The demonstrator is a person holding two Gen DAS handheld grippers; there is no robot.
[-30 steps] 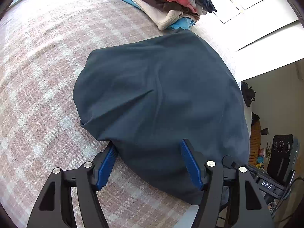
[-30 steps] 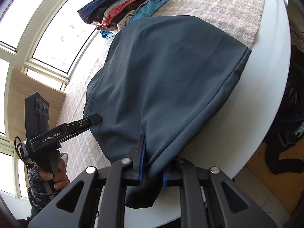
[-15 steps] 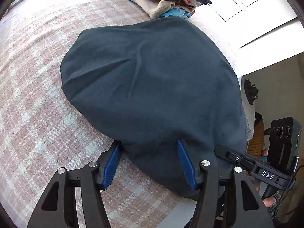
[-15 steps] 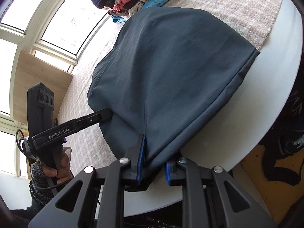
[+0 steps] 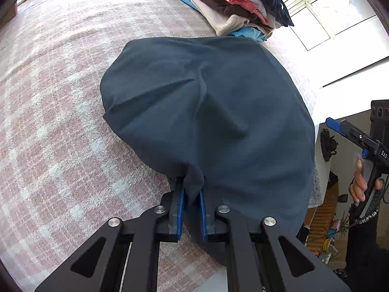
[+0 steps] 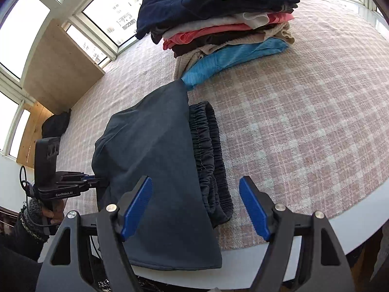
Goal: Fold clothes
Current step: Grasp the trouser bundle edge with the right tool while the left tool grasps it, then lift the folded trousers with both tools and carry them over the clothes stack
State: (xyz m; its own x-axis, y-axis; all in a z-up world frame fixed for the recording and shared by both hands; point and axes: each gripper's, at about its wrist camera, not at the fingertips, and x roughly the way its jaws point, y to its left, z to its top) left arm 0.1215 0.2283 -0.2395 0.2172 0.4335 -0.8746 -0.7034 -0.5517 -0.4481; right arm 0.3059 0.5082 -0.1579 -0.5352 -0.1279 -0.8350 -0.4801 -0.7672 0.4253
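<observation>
Bright daylight — blown-out windows (image 6: 17,43), sharp focus, fisheye-bent edges.

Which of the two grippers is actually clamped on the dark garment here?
The left gripper: its blue pads are shut on a bunched edge of the dark garment. The right gripper stands wide open above it, holding nothing.

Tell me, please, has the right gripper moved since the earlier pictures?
Yes. The right gripper has let go of the dark garment, opened, and swung toward the pile of folded clothes.
</observation>
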